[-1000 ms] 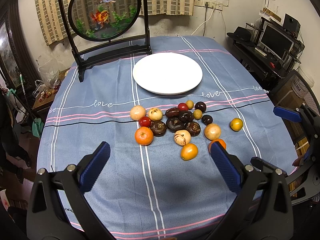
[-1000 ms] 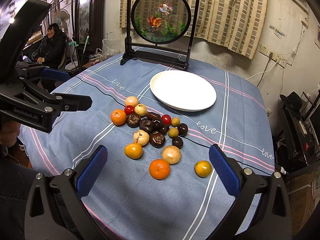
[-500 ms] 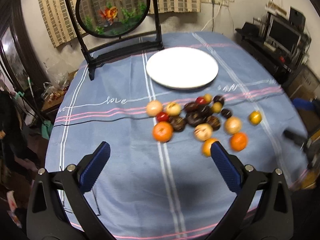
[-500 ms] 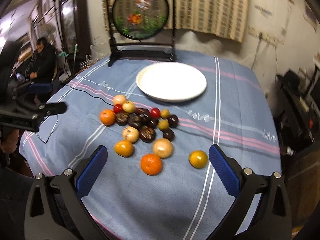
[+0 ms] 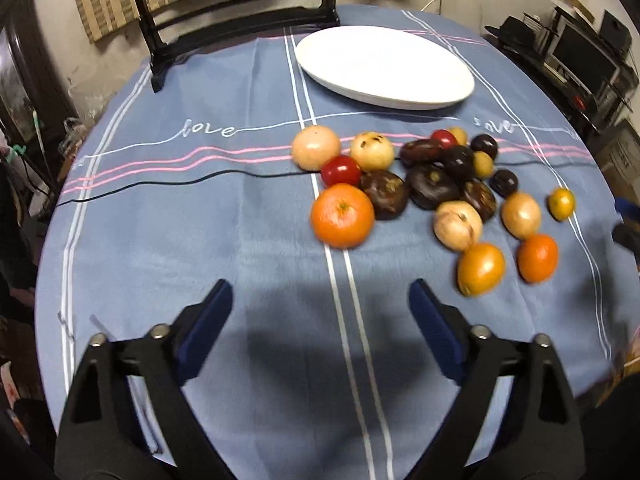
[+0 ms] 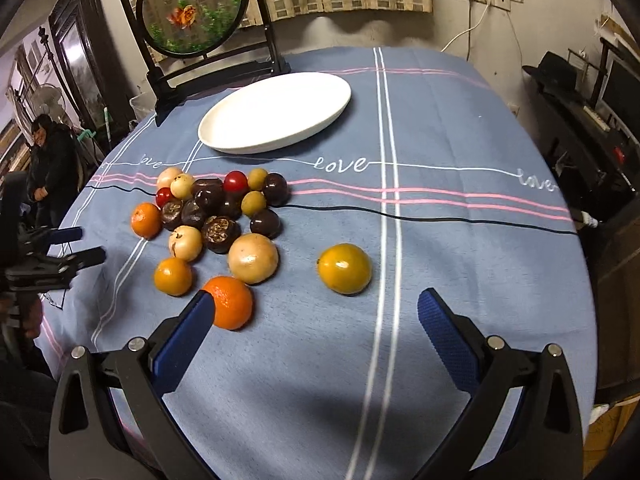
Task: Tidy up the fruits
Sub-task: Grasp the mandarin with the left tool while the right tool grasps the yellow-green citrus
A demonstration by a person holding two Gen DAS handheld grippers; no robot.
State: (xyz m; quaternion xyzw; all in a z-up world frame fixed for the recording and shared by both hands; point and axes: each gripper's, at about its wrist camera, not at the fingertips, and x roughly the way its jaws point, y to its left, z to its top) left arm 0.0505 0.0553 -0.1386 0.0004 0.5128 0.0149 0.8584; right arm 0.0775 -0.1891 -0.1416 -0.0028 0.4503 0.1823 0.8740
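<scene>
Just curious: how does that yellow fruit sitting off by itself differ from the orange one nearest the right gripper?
The yellow fruit is smooth, glossy and apart from the pile; the orange fruit is deeper-coloured, dimpled, and partly hidden behind a blue finger. Both are round, similar in size, and lie on the tablecloth.

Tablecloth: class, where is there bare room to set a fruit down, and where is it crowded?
The white plate holds nothing. Bare tablecloth lies right of the plate, beyond the white stripes, and between the lone yellow fruit and the right gripper. The fruit cluster below the plate is crowded.
</scene>
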